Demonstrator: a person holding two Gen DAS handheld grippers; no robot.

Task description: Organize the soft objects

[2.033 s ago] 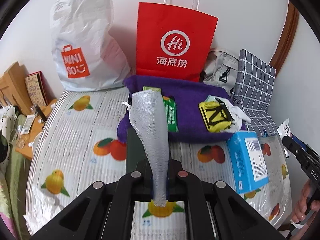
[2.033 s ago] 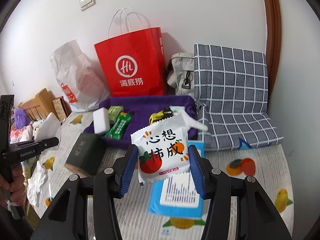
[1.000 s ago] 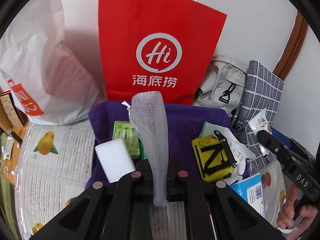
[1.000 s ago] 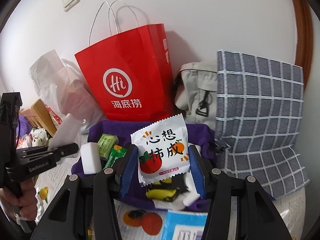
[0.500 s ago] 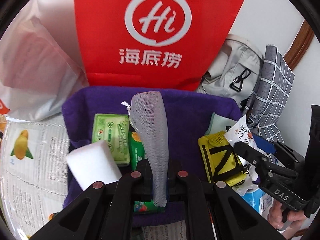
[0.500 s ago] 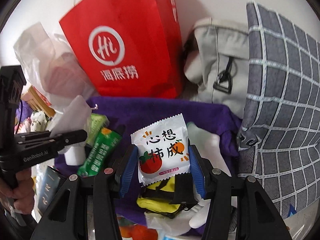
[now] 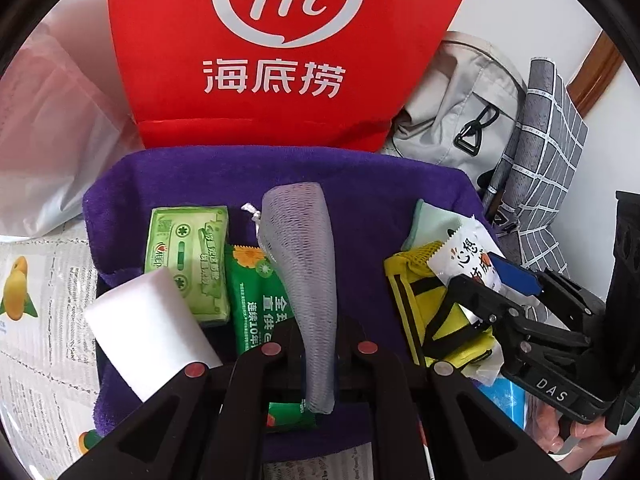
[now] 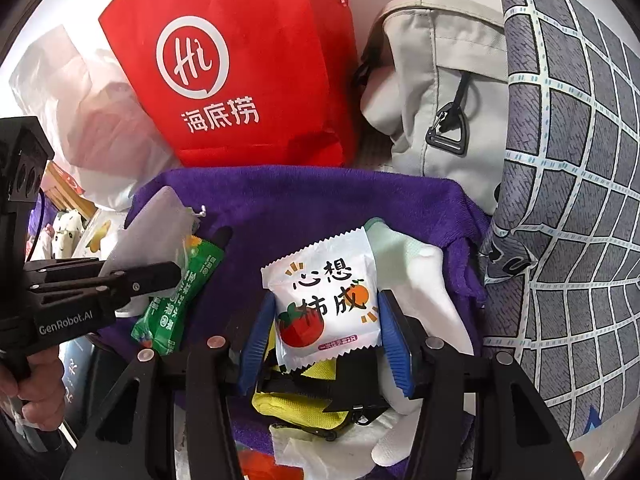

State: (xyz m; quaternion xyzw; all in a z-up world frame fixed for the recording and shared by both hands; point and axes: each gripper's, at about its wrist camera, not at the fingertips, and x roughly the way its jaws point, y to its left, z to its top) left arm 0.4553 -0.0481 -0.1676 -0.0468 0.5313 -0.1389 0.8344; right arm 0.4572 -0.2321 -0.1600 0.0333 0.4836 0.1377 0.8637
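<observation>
A red paper bag [image 7: 280,52] stands against the wall behind a purple towel [image 7: 360,184] spread at the far edge of the tabletop [image 7: 36,320]. On the towel lie a white sponge block [image 7: 148,332], a green tissue pack [image 7: 188,260] and a yellow pouch [image 7: 436,312]. The left gripper [image 7: 320,340] has its fingers clamped on a white mesh bag [image 7: 304,272] above the towel's middle. The right gripper [image 8: 324,328] pinches a snack packet [image 8: 324,300] over the yellow pouch near the towel's right edge.

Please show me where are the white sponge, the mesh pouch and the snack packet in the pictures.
white sponge [image 7: 148,332], left wrist view, middle of its top face.
mesh pouch [image 7: 304,264], left wrist view, middle of its netting.
snack packet [image 8: 326,300], right wrist view, printed front.
</observation>
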